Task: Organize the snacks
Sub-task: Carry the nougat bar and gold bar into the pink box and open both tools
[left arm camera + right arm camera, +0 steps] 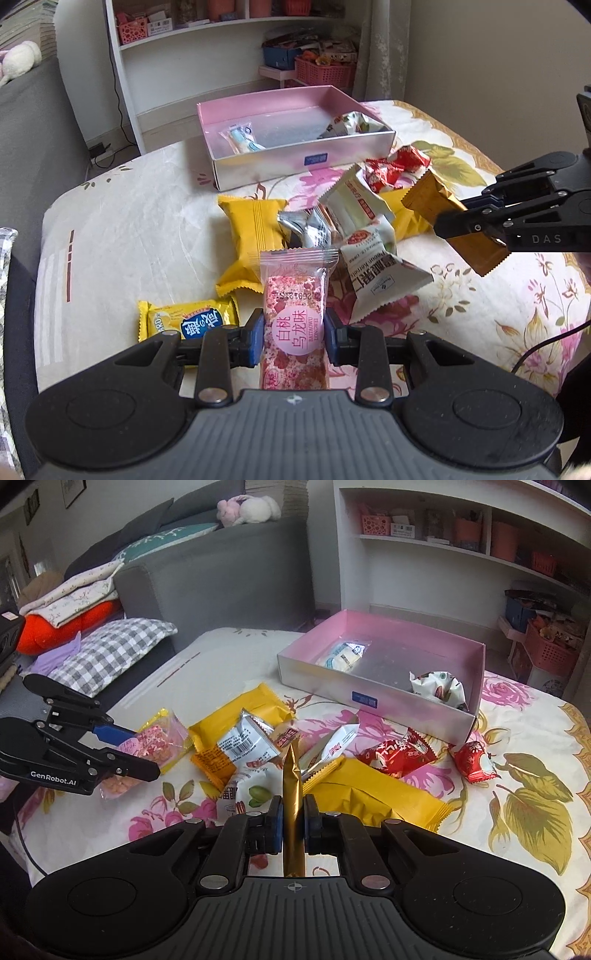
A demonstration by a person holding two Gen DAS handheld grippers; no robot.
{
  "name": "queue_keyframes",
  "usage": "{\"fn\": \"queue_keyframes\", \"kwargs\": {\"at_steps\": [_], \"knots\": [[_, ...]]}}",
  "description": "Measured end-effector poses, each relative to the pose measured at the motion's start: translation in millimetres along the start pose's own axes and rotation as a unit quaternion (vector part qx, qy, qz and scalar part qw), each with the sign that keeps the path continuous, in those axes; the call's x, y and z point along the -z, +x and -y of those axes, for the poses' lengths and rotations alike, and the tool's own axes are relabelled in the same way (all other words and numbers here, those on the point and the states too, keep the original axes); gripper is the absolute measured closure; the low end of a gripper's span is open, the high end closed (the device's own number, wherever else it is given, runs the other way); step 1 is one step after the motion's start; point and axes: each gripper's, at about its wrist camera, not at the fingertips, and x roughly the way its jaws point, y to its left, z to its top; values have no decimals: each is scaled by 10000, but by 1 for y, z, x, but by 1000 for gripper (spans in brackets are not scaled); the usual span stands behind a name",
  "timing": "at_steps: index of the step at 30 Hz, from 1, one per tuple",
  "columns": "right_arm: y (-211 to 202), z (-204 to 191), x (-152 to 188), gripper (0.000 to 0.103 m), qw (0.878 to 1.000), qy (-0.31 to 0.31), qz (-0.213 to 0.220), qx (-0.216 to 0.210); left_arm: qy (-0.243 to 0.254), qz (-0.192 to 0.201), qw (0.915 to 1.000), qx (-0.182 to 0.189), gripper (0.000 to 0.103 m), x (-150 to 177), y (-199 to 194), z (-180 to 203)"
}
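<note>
Pink box [291, 162] lies far ahead of both claws: left claw [294, 341] clamps a pink bar [294, 314], right claw [293, 825] a gold packet [293, 805].

Both wrist views look steeply down, close over the snack pile [332, 229], sharing the pink box [476, 686].

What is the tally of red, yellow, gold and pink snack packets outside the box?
Red packets: 2
Yellow packets: 3
Gold packet, in right tongs: 1
Pink packet, in left tongs: 1
Total: 7
</note>
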Motion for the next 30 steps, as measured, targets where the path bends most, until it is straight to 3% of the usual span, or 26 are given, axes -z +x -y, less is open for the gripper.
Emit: {"fn": "queue_keyframes", "kwargs": {"at_steps": [21,30], "knots": [[-6,23,-51,95,9946,960,339,208,-544,296,9979,-185,74,-42,6,-6],[5,60,-77,95,9823,1759,620,163,-1003,402,9939,-236,74,-75,24,-15]]}}
